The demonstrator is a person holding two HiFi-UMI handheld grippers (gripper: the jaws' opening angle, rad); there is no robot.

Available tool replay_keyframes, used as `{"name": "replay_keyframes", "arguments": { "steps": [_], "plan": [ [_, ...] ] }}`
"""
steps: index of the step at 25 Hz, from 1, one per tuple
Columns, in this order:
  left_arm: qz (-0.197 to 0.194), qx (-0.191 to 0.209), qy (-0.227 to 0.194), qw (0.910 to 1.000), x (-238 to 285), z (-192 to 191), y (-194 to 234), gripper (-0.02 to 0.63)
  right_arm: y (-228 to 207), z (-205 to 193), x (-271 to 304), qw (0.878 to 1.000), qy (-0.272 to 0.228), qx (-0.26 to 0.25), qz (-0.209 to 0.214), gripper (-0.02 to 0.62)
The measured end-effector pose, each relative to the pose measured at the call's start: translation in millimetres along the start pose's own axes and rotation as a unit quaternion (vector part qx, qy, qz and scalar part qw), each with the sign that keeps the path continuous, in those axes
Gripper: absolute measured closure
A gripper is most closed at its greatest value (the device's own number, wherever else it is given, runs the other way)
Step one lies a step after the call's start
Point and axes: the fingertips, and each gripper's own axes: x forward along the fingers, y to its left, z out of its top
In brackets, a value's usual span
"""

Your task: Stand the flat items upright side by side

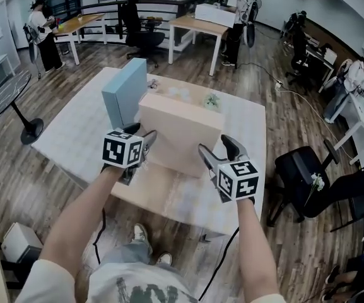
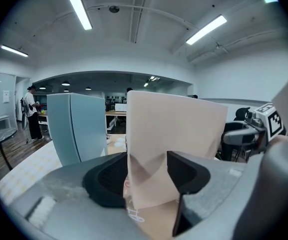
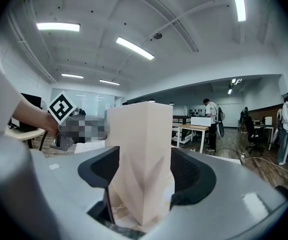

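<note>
Beige box (image 1: pixel 178 131) stands on edge at the centre of the head view, broad face toward you, on the pale table (image 1: pixel 74 131). The blue box (image 1: pixel 125 93) is upright just beyond its upper-left corner, set at an angle to it; I cannot tell from here whether the two touch. Your left gripper (image 1: pixel 140 134) is at the beige box's left end and your right gripper (image 1: pixel 214 145) at its right end, both low on the box.

In the left gripper view, the beige box (image 2: pixel 176 129) runs up between the jaws and fills the space between the dark pads, so this gripper (image 2: pixel 148 176) is grasping the box's end. The blue box (image 2: pixel 76 126) rises at the left of the frame, near but apart.

In the right gripper view, the beige box (image 3: pixel 139 144) shows one vertical corner, and the pads lie against both faces with no gap showing: this gripper (image 3: pixel 144 179) is clamped on it too.

The step looks like setting the beige box beside the blue one. Hold both ends level, so that the bottom edge sits flat on the table. Turn the box until its broad face runs parallel to the blue box, then bring it close alongside without knocking it. A tall, thin box tips easily, so let go one end at a time and watch for lean.
</note>
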Motion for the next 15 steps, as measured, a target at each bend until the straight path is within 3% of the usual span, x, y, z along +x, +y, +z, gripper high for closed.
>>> {"name": "replay_keyframes", "arguments": {
  "steps": [10, 15],
  "plan": [
    [0.015, -0.031, -0.023, 0.9991, -3.9, -5.7, -12.0, 0.351, -4.4, -17.9, 34.3, 0.993, 0.015, 0.028, 0.113, 0.179],
    [0.017, -0.024, -0.034, 0.999, -8.7, -1.2, -27.5, 0.351, 5.6, -21.9, 53.6, 0.985, 0.027, 0.02, 0.17, 0.137]
  ]
}}
